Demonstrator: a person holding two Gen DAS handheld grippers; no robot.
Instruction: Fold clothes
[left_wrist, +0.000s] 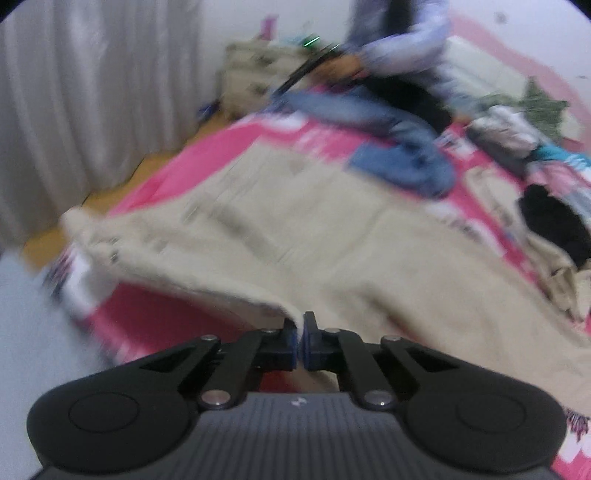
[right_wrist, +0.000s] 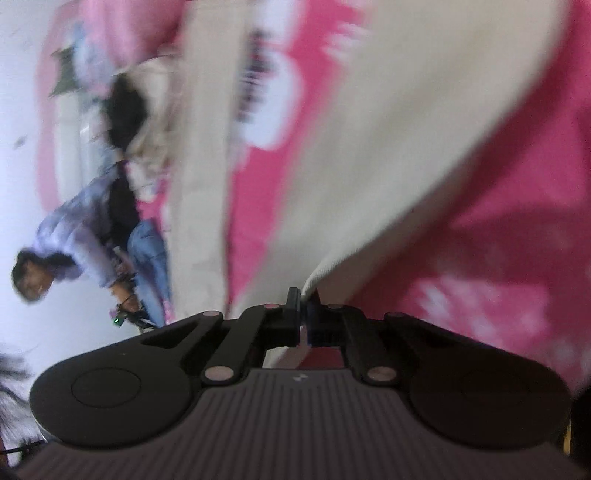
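A large beige garment (left_wrist: 314, 236) lies spread over a pink patterned bedspread (left_wrist: 155, 184). My left gripper (left_wrist: 300, 325) is shut on the garment's near edge and lifts it off the bed, so the cloth hangs in a fold to the left. In the right wrist view, which is rolled sideways, my right gripper (right_wrist: 304, 299) is shut on a corner of the same beige garment (right_wrist: 369, 155), which stretches away from the jaws above the pink bedspread (right_wrist: 498, 240). Both views are blurred by motion.
A person in a light blue top and jeans (left_wrist: 388, 92) sits on the far side of the bed; she also shows in the right wrist view (right_wrist: 85, 251). A pile of clothes (left_wrist: 535, 147) lies at the right. White curtains (left_wrist: 74, 92) hang at the left, above wooden floor.
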